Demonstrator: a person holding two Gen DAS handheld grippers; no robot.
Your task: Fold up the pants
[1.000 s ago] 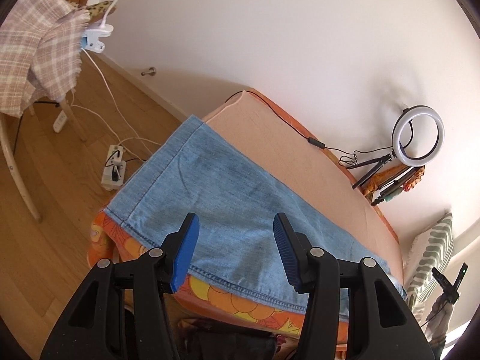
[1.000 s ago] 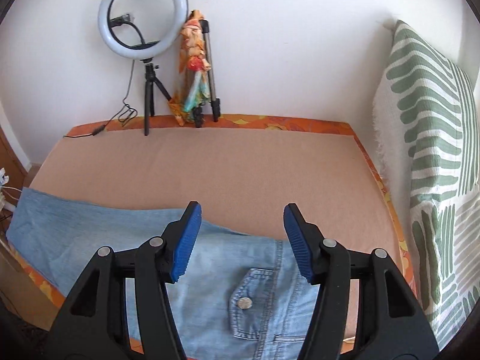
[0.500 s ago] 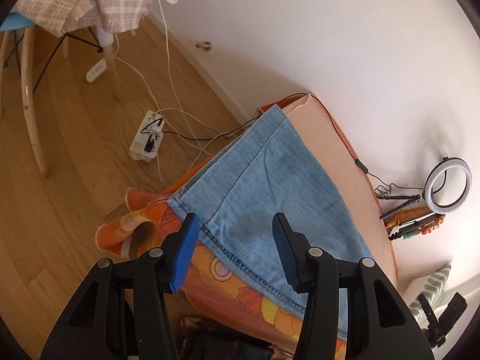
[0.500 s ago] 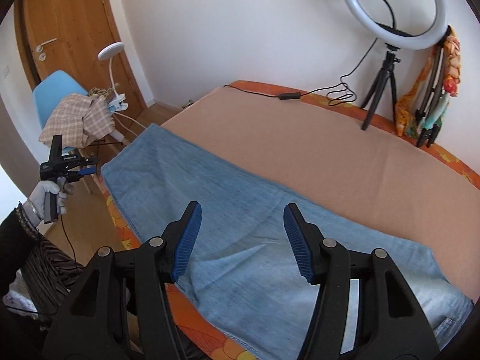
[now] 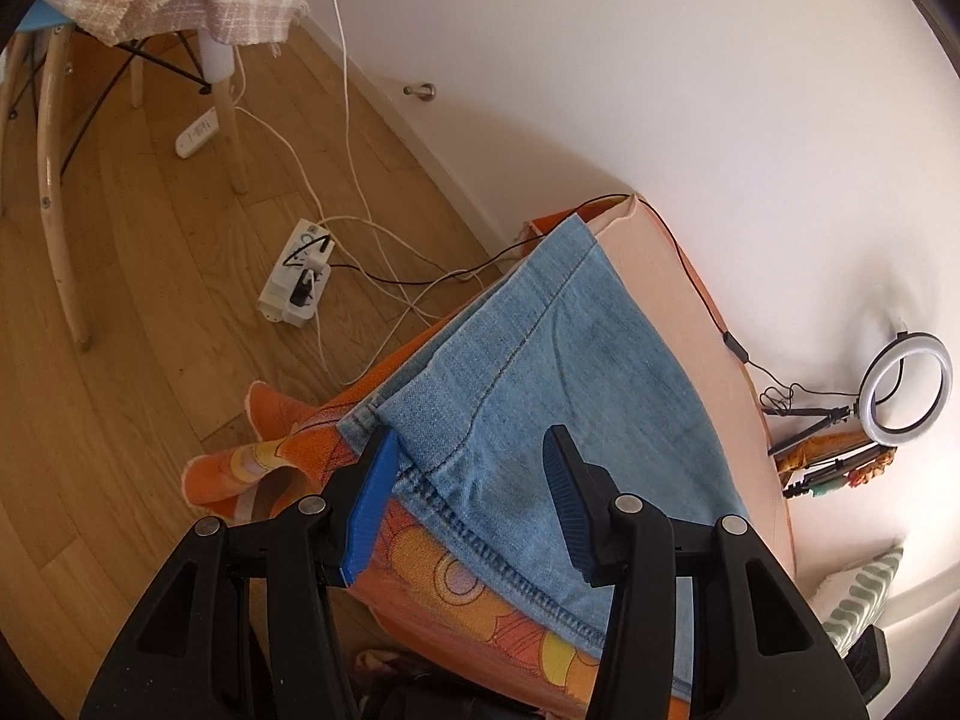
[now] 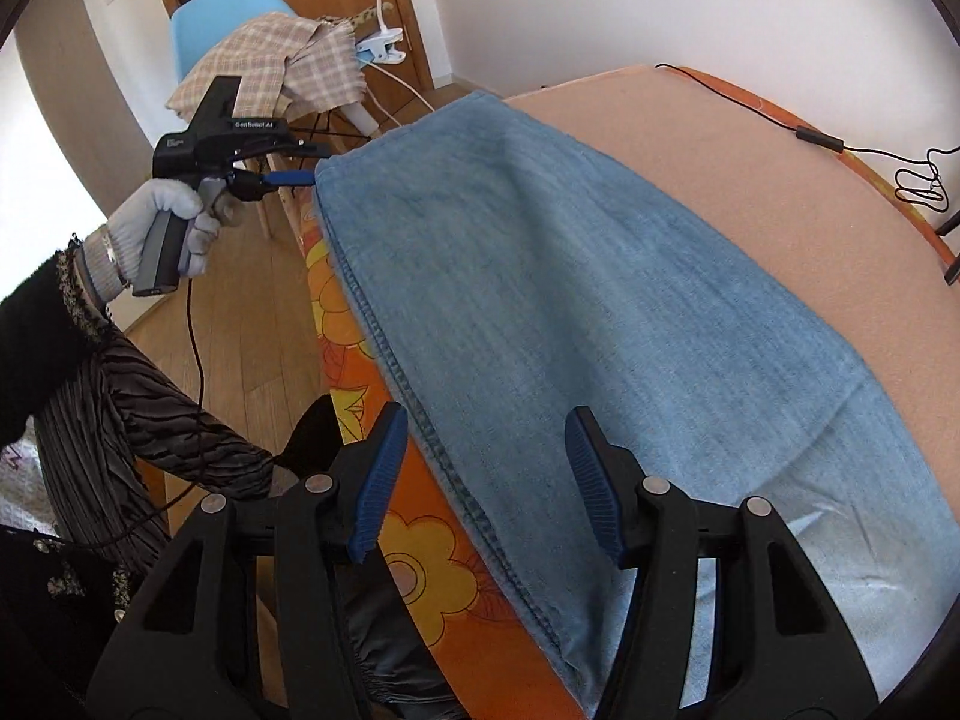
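Note:
Light blue jeans lie flat along the near edge of a bed, legs stacked, hem end at the left. The hem corner hangs slightly over the bed edge in the left wrist view. My left gripper is open, its jaws either side of that hem corner; it also shows in the right wrist view at the hem. My right gripper is open over the near seam of the leg, mid-length.
The bed has a peach cover and an orange flowered sheet. A blue chair with a checked cloth stands on the wood floor with a power strip and cables. A ring light stands at the wall.
Both grippers swung left along the jeans. The left one came down to the hem corner. The right one moved from the waistband to the leg's near seam.

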